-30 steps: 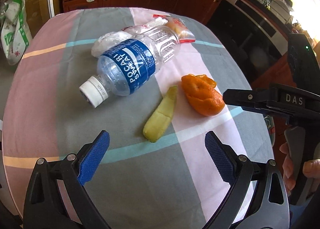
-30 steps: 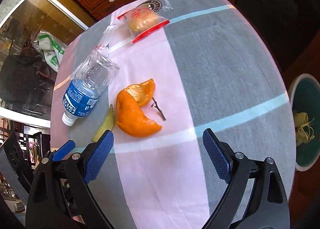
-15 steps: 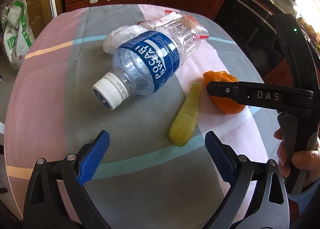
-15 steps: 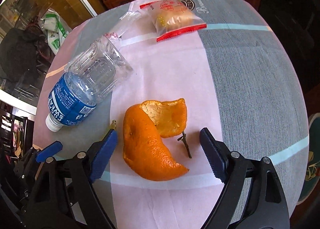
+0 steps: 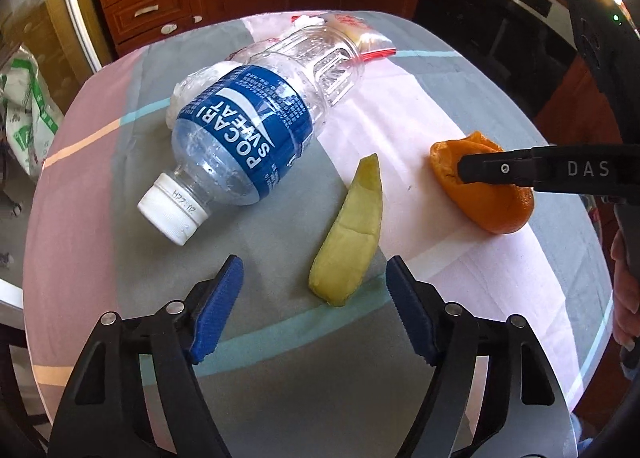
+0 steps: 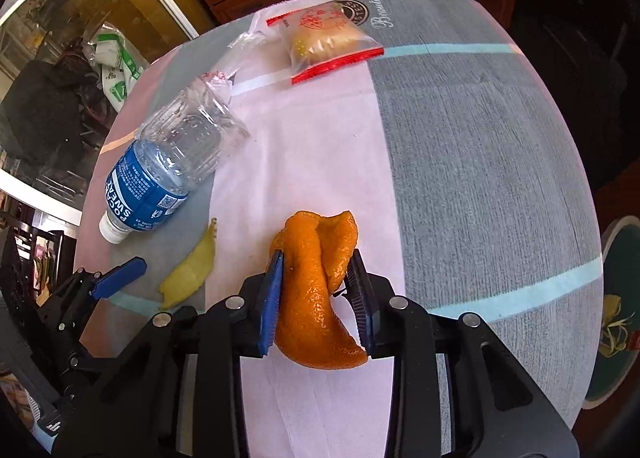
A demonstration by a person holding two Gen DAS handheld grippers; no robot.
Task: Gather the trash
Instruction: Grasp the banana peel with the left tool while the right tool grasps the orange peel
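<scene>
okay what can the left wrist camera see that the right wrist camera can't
Left wrist only: the crumpled white wrapper behind the bottle, and the person's hand at the right edge.

Right wrist only: the right claw, just closing, pinching the orange peel, with the snack bag unobstructed.

Both: bottle, yellow peel, orange peel, striped cloth, left claw.

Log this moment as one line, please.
right gripper: closing on orange peel | left gripper: open, closing around yellow peel | bottle: untouched
</scene>
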